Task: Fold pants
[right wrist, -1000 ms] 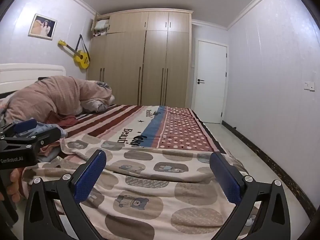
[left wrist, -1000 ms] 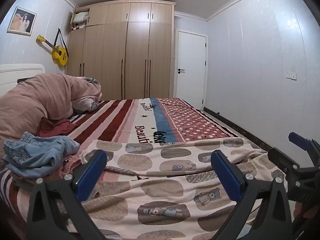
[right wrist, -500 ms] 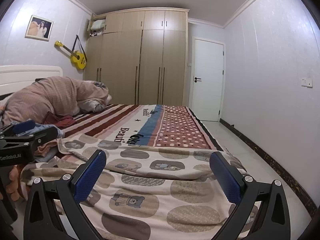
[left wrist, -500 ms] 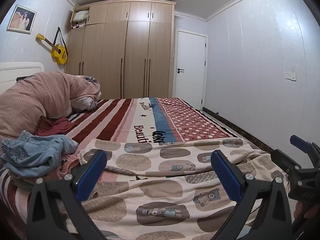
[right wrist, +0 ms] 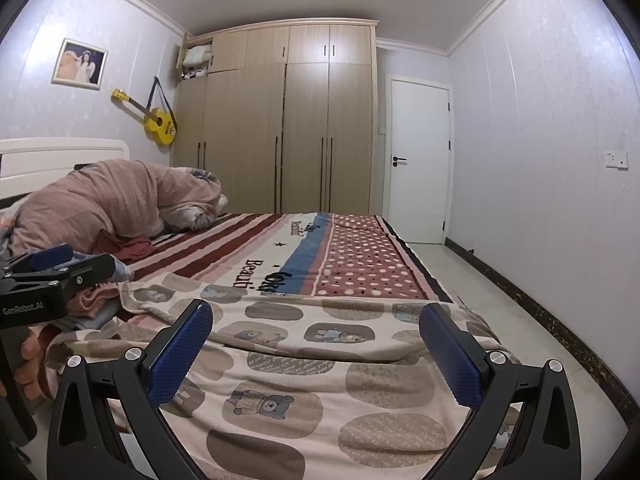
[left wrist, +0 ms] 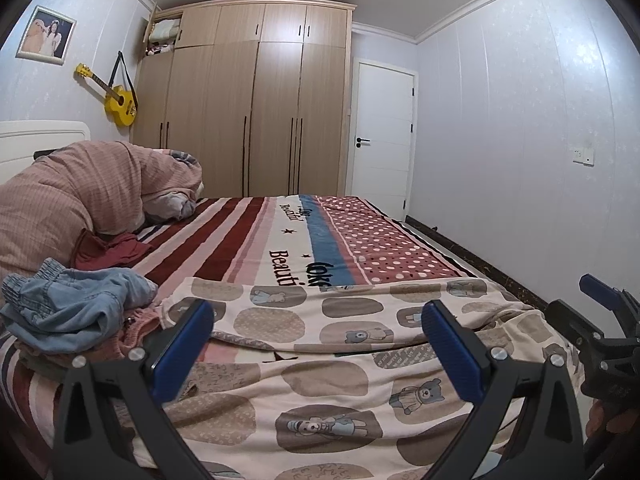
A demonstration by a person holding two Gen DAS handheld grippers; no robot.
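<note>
Crumpled light-blue denim pants (left wrist: 76,304) lie on a small heap of pink clothes (left wrist: 132,332) at the bed's left side. My left gripper (left wrist: 316,344) is open and empty, held above a beige bear-print blanket (left wrist: 320,376), right of the pants. My right gripper (right wrist: 316,344) is open and empty over the same blanket (right wrist: 304,380). In the right wrist view the left gripper (right wrist: 52,276) hides most of the pants. The right gripper shows at the right edge of the left wrist view (left wrist: 604,332).
A striped and dotted bedsheet (left wrist: 288,240) covers the bed. A bunched pink duvet (left wrist: 80,196) and a red garment (left wrist: 112,252) lie near the headboard. A wardrobe (left wrist: 256,112) and a white door (left wrist: 380,136) stand at the far wall. Tiled floor (right wrist: 500,304) is to the right.
Both grippers have drifted slightly with small view shifts. Both stay open and empty; the clothes have not moved.
</note>
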